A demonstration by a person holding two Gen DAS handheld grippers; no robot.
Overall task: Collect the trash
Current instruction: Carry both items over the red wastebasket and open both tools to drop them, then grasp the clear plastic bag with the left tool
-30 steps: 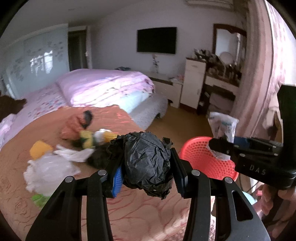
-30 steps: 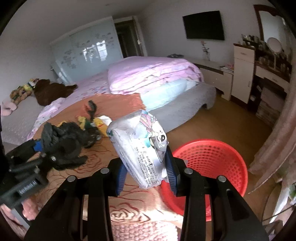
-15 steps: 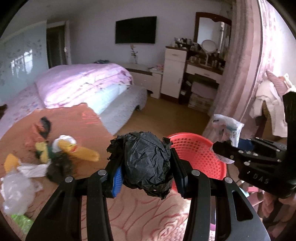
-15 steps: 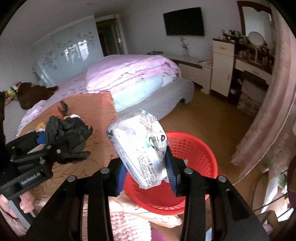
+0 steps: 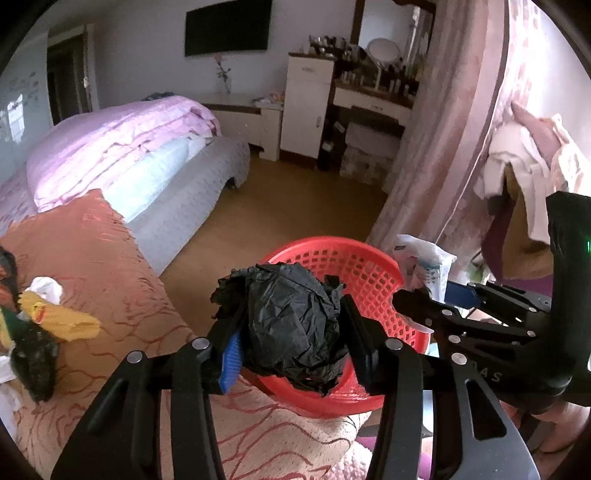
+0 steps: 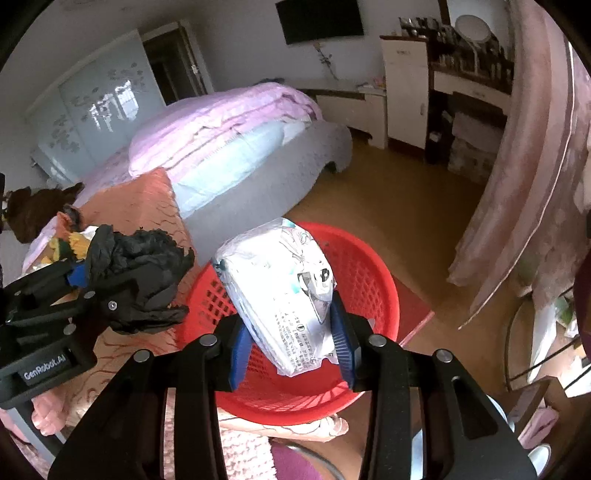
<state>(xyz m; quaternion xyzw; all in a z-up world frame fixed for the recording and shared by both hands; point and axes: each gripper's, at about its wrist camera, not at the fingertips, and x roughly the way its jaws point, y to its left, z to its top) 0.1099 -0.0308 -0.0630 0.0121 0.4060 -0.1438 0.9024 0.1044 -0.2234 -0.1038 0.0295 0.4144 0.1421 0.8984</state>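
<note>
Since a second ago both views have swung from the bedspread toward the red basket (image 6: 373, 280), which was off to the right and now sits under both loads; the litter pile (image 5: 40, 325) that filled the left wrist view has slid to its far left edge. The left gripper (image 5: 291, 332) has just been opening its jaws, with the crumpled black bag (image 5: 295, 325) between them; the pads appear to touch it on both sides, and it hangs over the near left part of the basket rim. The right gripper (image 6: 288, 339) is clamped on the white printed packet (image 6: 284, 295), which stands tilted above the middle of the basket. The basket rests on the floor just beside the near corner of the orange bedspread (image 5: 110, 280). To the right of it hangs a pink curtain (image 6: 524, 206). Far behind are the bed with a folded pink duvet (image 6: 229, 125), a white cabinet (image 5: 306, 110) and a wall television (image 5: 227, 31). In each wrist view the other gripper blocks part of the basket's side.
</note>
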